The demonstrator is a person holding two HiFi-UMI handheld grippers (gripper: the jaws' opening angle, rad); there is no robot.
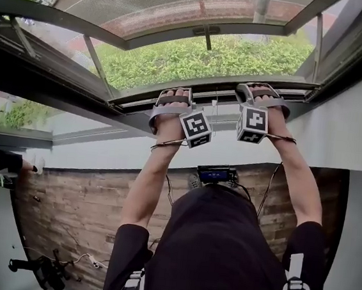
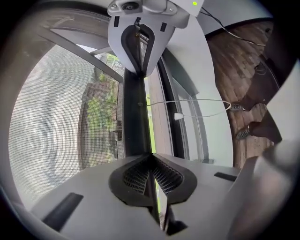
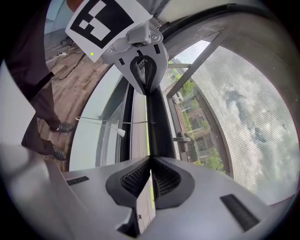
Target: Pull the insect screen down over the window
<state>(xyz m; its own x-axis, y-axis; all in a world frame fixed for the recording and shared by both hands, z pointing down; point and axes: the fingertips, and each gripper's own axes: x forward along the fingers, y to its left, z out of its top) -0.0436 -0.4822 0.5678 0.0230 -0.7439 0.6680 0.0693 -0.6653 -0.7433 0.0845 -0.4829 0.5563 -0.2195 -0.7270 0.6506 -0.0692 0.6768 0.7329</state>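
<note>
Recording state at the window frame [image 1: 46,79]: the insect screen [image 2: 51,122] is drawn almost fully down, its mesh filling the opening. Its dark bottom rail [image 2: 136,112] lies just beside the frame's lower edge, with only a narrow strip of greenery showing between them. Both grippers sit on this rail, side by side, at the end of the person's outstretched arms. Left gripper [image 2: 151,164]: jaws closed, pads pinched on the rail's thin lip. Right gripper [image 3: 151,164]: jaws likewise closed on the same lip, near the left one. A thin pull cord [image 2: 197,101] loops off the rail on the room side and ends in a small white toggle [image 2: 178,116] that hangs free; neither gripper touches it. Judgement: the pull is in its last stretch, and seating is not yet done. Next move calls for an even downward draw with both grips together, keeping the rail level so it meets the lower edge squarely and engages a catch, if one exists there (not discernible). Containers: none in view, hence no contents to log.
</note>
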